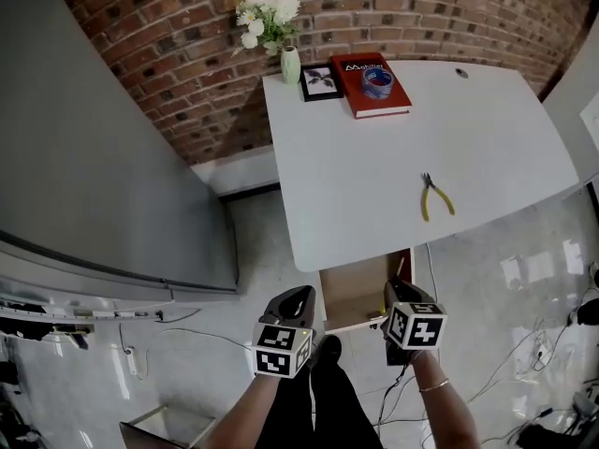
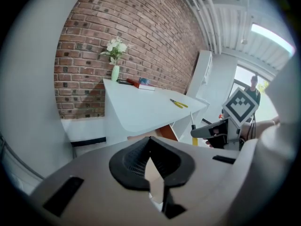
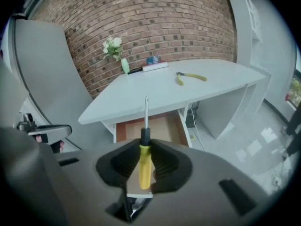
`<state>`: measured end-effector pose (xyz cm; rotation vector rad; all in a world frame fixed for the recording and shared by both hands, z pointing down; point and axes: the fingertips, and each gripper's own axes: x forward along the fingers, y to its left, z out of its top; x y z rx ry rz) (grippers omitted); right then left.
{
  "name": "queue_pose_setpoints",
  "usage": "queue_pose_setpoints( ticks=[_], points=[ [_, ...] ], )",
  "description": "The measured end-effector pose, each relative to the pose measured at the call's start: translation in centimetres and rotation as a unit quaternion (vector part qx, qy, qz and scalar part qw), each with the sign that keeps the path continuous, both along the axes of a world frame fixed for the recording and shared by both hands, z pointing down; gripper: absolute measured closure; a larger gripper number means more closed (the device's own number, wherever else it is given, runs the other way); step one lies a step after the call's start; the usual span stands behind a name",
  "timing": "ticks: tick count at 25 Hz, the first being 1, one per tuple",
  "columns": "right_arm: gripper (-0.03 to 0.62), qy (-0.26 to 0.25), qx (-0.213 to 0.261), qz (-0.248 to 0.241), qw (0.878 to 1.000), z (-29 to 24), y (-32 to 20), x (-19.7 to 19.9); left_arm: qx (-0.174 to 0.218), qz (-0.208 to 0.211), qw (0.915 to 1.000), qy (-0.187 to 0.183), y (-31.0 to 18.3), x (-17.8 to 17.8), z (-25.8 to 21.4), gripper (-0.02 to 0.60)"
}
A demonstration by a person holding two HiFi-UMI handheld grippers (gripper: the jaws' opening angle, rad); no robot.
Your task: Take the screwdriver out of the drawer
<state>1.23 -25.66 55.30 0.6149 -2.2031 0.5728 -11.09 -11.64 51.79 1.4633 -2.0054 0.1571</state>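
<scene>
Ahead of both my tools stands the white table (image 1: 421,148), and just past my jaw tips, under its near edge, the drawer (image 1: 354,293) sits pulled open. My left gripper (image 2: 151,155), beside the right one, has its jaws pressed together on nothing. My right gripper (image 1: 401,297) is clamped on the screwdriver (image 3: 145,161), with the yellow handle between the pads and the shaft sticking out ahead toward the drawer. Yellow-handled pliers (image 1: 435,197) lie on the tabletop farther ahead.
</scene>
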Motion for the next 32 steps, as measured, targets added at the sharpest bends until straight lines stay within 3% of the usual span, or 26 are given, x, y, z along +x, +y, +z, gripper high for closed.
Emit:
queue_pose_setpoints(
  ticks=[18,32],
  points=[
    [0.516,-0.07,0.026,0.038,0.996,-9.2,2.7,3.0,0.036,0.043,0.9975,-0.043,-1.7,0.8,-7.1,0.589],
    [0.517,-0.113,0.061,0.056,0.99,-14.4,3.3,4.5,0.051,0.057,0.9946,-0.069,-1.2,0.8,-9.8,0.589]
  ],
)
